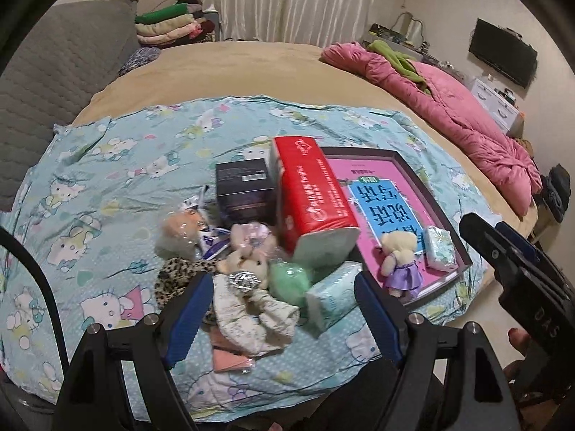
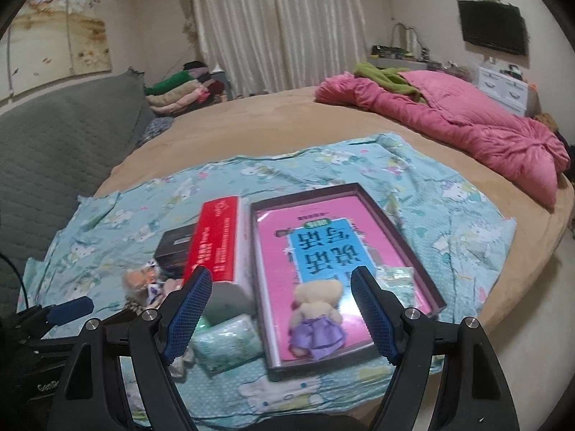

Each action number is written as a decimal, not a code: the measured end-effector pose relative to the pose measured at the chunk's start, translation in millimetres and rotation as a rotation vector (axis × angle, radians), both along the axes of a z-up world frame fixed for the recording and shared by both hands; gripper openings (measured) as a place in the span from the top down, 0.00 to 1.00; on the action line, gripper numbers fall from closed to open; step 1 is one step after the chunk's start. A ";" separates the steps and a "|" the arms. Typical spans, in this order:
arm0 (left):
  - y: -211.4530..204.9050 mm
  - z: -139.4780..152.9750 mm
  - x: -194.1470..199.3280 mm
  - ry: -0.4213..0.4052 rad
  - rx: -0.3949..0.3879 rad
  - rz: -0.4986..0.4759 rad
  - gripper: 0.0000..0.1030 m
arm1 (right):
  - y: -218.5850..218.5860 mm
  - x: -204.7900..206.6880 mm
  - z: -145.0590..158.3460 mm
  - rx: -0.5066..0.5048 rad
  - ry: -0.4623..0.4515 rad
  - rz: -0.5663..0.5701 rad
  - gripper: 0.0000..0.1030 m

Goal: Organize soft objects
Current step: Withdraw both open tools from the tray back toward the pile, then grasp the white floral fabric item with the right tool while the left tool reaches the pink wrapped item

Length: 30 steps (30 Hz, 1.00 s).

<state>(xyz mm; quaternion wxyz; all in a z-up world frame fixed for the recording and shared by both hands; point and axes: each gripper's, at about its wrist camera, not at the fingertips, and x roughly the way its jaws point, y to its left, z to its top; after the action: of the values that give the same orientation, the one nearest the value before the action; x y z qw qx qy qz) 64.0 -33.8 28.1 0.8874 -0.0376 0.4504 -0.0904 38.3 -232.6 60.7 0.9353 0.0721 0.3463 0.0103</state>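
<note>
A dark-framed tray [image 1: 417, 165] [image 2: 424, 280] with a pink and blue sheet inside lies on the cartoon-cat cloth [image 1: 107, 165] [image 2: 323, 165]. In it lie a small bear in a purple dress [image 1: 399, 262] [image 2: 316, 319] and a little tissue pack [image 1: 440, 248] [image 2: 399, 280]. Left of the tray is a pile: a red tissue pack [image 1: 309, 190] [image 2: 215, 244], a black box [image 1: 244, 186] [image 2: 176, 248], a mint tissue pack [image 1: 334, 294] [image 2: 226, 344], a green puff [image 1: 289, 280], plush toys [image 1: 248, 251] and leopard fabric [image 1: 176, 276]. My left gripper [image 1: 284, 309] is open above the pile. My right gripper [image 2: 280, 305] is open above the tray's near end.
A pink quilt [image 1: 449, 107] [image 2: 467, 122] with a green cloth lies at the bed's far right. Folded clothes [image 1: 169, 28] [image 2: 179, 89] are stacked at the back left beside a grey quilted headboard [image 1: 54, 79]. The right gripper's body [image 1: 521, 269] shows at the left view's right edge.
</note>
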 end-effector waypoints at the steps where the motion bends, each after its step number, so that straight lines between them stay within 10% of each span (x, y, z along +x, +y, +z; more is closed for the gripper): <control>1: 3.6 0.2 -0.4 0.000 -0.001 0.007 0.22 | 3.6 -0.4 0.4 0.000 -0.002 0.009 0.22; 30: 112.6 -41.6 -9.1 0.118 -0.048 0.197 0.22 | 60.6 -5.7 -29.7 -0.018 0.122 0.181 0.22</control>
<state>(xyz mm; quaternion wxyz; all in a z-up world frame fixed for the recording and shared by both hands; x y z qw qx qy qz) 54.9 78.8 -13.4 0.8627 -0.1083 0.4939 -0.0112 32.6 -172.0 31.0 0.9083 0.0328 0.4079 0.0872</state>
